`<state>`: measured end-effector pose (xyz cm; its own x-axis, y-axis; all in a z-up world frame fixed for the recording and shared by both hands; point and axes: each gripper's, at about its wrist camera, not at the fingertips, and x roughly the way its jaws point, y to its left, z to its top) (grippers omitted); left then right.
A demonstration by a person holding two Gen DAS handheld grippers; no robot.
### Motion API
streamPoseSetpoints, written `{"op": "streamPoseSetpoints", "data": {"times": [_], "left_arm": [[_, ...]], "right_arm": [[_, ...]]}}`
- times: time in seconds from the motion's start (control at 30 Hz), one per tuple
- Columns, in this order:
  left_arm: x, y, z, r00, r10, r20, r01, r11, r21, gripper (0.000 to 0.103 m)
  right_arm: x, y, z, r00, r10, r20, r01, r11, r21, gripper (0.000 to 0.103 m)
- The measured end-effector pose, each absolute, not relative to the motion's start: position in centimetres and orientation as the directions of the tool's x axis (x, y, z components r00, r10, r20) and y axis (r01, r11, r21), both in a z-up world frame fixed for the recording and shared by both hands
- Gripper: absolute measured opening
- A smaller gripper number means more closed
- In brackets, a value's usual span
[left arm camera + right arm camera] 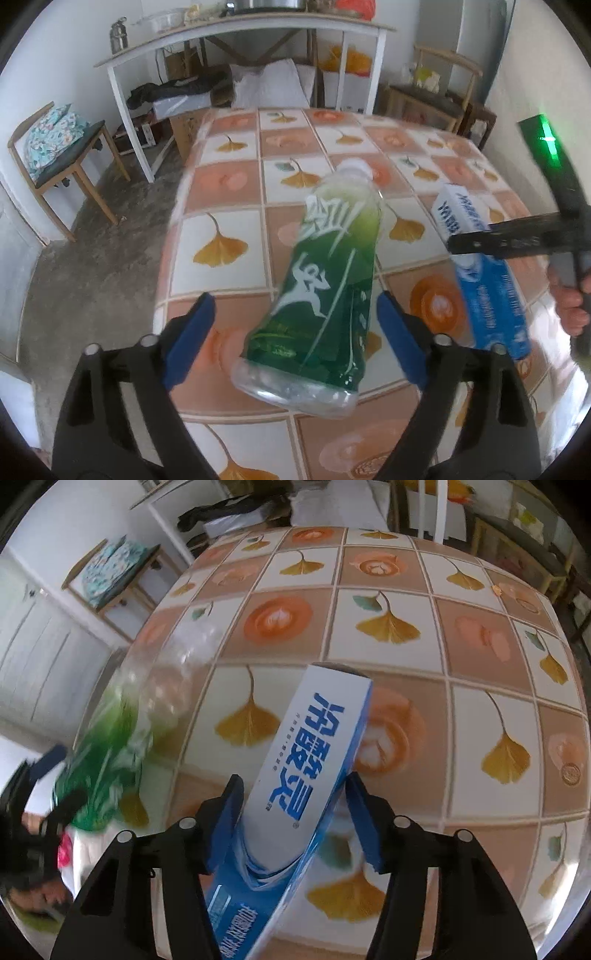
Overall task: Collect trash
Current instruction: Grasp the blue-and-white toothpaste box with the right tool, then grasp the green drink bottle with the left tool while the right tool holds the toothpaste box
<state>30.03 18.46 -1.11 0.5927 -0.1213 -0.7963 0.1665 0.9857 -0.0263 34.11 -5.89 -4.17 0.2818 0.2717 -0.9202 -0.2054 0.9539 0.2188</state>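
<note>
A clear plastic bottle (325,280) with a green label lies tilted between the blue pads of my left gripper (295,299). The right pad is at its side and a gap shows at the left pad, so this gripper is open. In the right wrist view the bottle (107,753) is a green blur at the left. My right gripper (293,779) is shut on a blue and white carton box (306,746), with a pad against each long side. From the left wrist camera, one black finger (498,245) of that gripper crosses the box (491,295). Both lie over the table (461,646).
The table (221,184) wears a cloth printed with leaves and cups. Its left edge drops to a concrete floor (103,258). A wooden chair (55,155) with a patterned cushion stands at the left, a white shelf table (240,33) behind, another chair (443,88) at back right.
</note>
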Motion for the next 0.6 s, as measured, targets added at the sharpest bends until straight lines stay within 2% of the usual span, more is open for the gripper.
{"op": "streamPoseSetpoints", "data": {"times": [0.13, 0.3, 0.4, 0.6], "left_arm": [[30.2, 17.8, -1.8, 0.549, -0.122, -0.827, 0.179, 0.984, -0.026, 0.071], [29.7, 16.3, -2.0, 0.528, -0.069, -0.846, 0.177, 0.984, 0.030, 0.068], [29.1, 15.7, -1.7, 0.506, -0.076, -0.859, 0.172, 0.985, 0.014, 0.063], [24.9, 14.6, -1.5, 0.466, -0.137, -0.874, 0.155, 0.985, -0.072, 0.063]], "right_arm": [[31.9, -7.0, -3.9, 0.288, 0.271, -0.918, -0.236, 0.950, 0.207, 0.048], [29.7, -8.4, -3.7, 0.307, 0.269, -0.913, -0.259, 0.947, 0.192, 0.043], [28.4, -9.7, -3.7, 0.308, 0.278, -0.910, -0.255, 0.945, 0.203, 0.040], [24.8, -12.2, -3.5, 0.307, 0.295, -0.905, -0.261, 0.940, 0.218, 0.037]]}}
